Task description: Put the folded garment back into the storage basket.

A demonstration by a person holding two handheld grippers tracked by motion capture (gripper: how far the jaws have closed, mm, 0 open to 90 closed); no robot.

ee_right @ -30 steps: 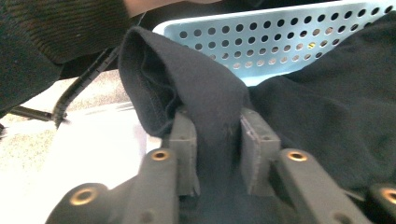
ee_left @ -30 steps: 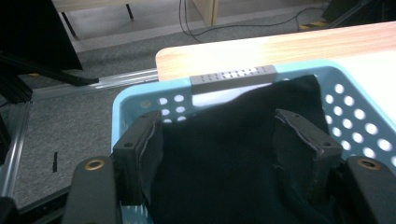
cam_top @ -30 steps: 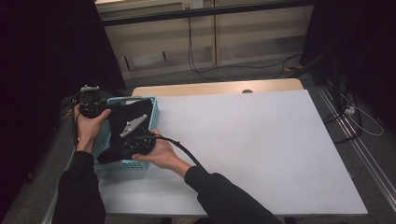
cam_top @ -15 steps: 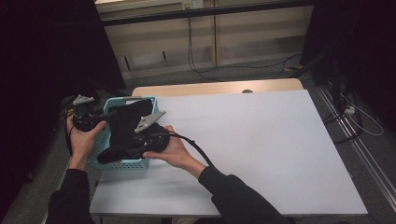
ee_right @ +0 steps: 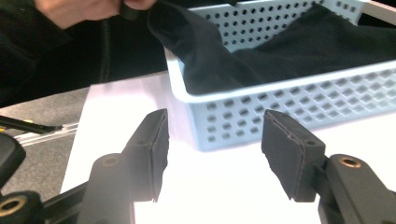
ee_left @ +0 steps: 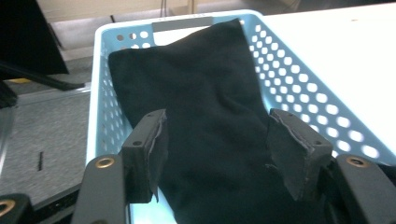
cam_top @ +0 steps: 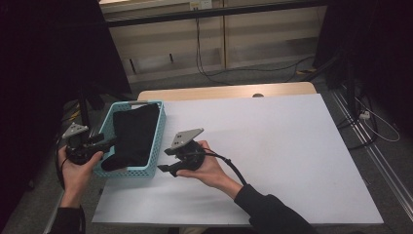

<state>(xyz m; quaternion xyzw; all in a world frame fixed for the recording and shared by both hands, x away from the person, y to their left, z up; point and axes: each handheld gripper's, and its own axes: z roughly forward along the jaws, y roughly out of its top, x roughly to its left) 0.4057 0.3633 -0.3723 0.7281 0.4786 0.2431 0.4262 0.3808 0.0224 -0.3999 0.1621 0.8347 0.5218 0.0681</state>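
Note:
A light blue perforated basket [cam_top: 160, 131] stands at the table's left side, and a black cloth [cam_top: 134, 131] lies along it. One end of the cloth [ee_right: 196, 51] drapes over the basket's [ee_right: 289, 112] rim at a near corner. My left gripper [cam_top: 100, 142] is held just off the basket's left side, open. Its view looks along the cloth [ee_left: 210, 107] in the basket [ee_left: 299, 84], with nothing pinched in the left gripper [ee_left: 219, 154]. My right gripper [cam_top: 168, 161] hovers over the white table right of the basket. That right gripper [ee_right: 212, 149] is open, facing the basket's wall.
The white table [cam_top: 272, 151] stretches to the right of the basket, and its wooden far edge [cam_top: 219, 91] shows. Floor and cables lie beyond. The person's left hand [ee_right: 74, 11] sits behind the basket in the right gripper view.
Both grippers have come off the basket. The left moved toward the person, outside its left wall, and the right moved right onto the table. The cloth stays in the basket.

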